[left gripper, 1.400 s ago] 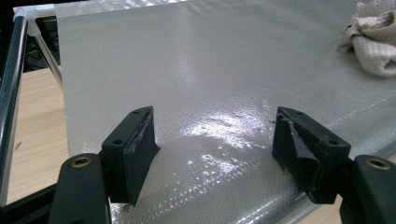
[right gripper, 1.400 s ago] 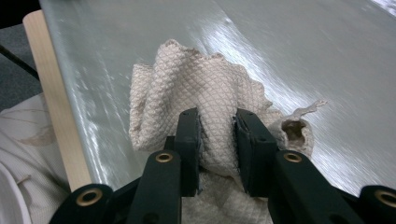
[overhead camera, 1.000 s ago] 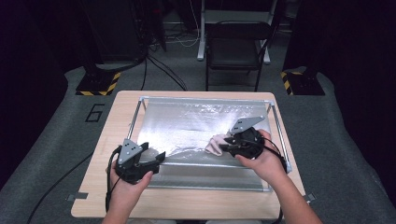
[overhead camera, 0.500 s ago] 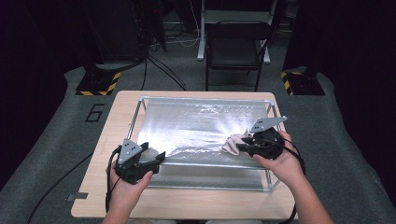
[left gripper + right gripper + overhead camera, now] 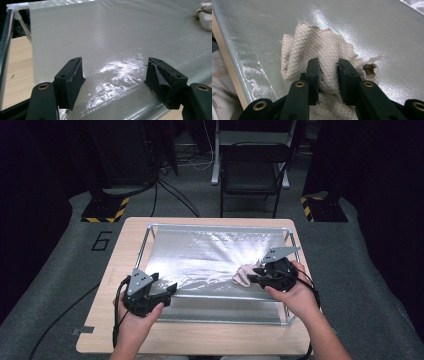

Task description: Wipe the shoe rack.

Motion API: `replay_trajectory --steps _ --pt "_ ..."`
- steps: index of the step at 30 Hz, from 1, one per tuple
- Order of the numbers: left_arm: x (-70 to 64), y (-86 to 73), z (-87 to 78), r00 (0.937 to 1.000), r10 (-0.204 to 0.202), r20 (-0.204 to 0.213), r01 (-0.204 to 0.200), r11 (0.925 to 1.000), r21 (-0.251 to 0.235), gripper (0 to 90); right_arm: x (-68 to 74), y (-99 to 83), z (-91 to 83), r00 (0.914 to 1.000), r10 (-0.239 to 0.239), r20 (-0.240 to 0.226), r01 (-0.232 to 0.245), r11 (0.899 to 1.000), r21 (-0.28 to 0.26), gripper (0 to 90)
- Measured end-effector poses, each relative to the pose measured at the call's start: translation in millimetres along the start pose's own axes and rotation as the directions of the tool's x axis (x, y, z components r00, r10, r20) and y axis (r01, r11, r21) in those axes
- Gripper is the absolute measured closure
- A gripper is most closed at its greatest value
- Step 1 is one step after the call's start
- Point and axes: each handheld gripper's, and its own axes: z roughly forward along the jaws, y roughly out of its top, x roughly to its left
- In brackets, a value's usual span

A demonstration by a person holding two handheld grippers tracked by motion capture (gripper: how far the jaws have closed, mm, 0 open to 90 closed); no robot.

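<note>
A cream waffle-weave cloth [image 5: 322, 57] lay bunched on the silvery sheet [image 5: 210, 255], toward the sheet's 4 o'clock side in the high view [image 5: 244, 276]. The right claw [image 5: 329, 72] was clenched on a raised fold of it, both black jaws pressing the fabric between them, while the rest of the cloth fanned out toward 12 o'clock in the right gripper view and a frayed corner with a small hole lay at 3 o'clock. In the high view the right claw [image 5: 255, 278] pointed toward 9 o'clock, held by the person's right hand [image 5: 292, 292].

The sheet was stretched over a metal frame [image 5: 146, 240] that stood on the wooden surface [image 5: 122, 245]. The left claw [image 5: 170, 292] rested at the sheet's 8 o'clock edge, well apart from the cloth, its jaws spread wide with nothing between them; in the left gripper view [image 5: 113, 77] it sat over bare shiny sheet, with the cloth [image 5: 203, 12] far off at 2 o'clock. The left hand [image 5: 135, 320] gripped it from below.
</note>
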Motion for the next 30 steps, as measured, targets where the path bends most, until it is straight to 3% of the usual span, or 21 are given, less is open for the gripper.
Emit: replay_trajectory --steps 7,8,9,10,11,12,17,18,19,20,21,30 --pt "-8.2 2.9 2.5 0.9992 0.024 0.031 -0.024 0.9997 0.009 30.5 7.4 7.6 5.6 0.9995 -0.029 -0.009 0.029 1.0 0.002 72.0" --pt "-9.4 3.0 3.2 0.9991 0.026 0.035 -0.026 0.9996 0.006 30.6 9.4 8.3 6.1 0.9999 -0.007 -0.009 0.007 1.0 0.006 71.9" --pt "-9.9 3.1 3.6 0.999 0.024 0.037 -0.025 0.9997 0.007 30.7 8.5 9.0 7.8 0.9995 -0.031 -0.01 0.031 0.999 -0.008 72.0" --pt "-9.9 3.0 3.8 0.999 0.024 0.039 -0.024 0.9997 0.007 30.7 10.7 10.1 7.3 0.9999 -0.003 -0.015 0.003 1.0 0.013 71.9" --pt "-9.7 2.8 4.1 0.9988 0.023 0.042 -0.024 0.9997 0.007 30.8 9.1 10.8 8.6 0.9993 -0.033 -0.017 0.033 0.999 0.005 71.9" --pt "-9.7 2.4 4.7 0.9989 0.018 0.043 -0.018 0.9998 0.002 30.8 11.3 11.5 9.6 0.9999 -0.011 -0.013 0.011 1.0 0.002 71.9" --pt "-7.9 0.9 6.4 0.9986 0.005 0.052 -0.005 1.0 -0.007 30.9 15.2 16.7 16.7 0.9999 -0.008 -0.012 0.008 1.0 -0.002 71.8" --pt "-7.8 0.9 6.3 0.9987 0.006 0.052 -0.006 1.0 -0.005 31.0 14.2 17.4 19.2 0.9993 -0.036 -0.009 0.036 0.999 -0.023 71.9" --pt "-8.1 0.7 6.4 0.9988 0.007 0.048 -0.007 1.0 -0.005 31.1 17.3 18.7 18.7 0.9999 -0.004 -0.01 0.004 1.0 -0.002 71.8" --pt "-8.3 0.6 6.4 0.9989 0.009 0.045 -0.008 0.9999 -0.006 31.2 16.2 19.6 19.5 0.9994 -0.034 -0.012 0.034 0.999 -0.008 71.8" --pt "-8.5 0.5 6.4 0.999 0.008 0.043 -0.008 1.0 -0.005 31.3 17.2 19.6 20.0 0.9995 -0.03 -0.008 0.03 0.999 -0.013 71.7" --pt "-8.7 0.8 6.5 0.9993 0.008 0.035 -0.008 1.0 0.002 32.1 19.2 6.2 6.1 0.9984 -0.013 -0.056 0.012 1.0 -0.022 71.7"
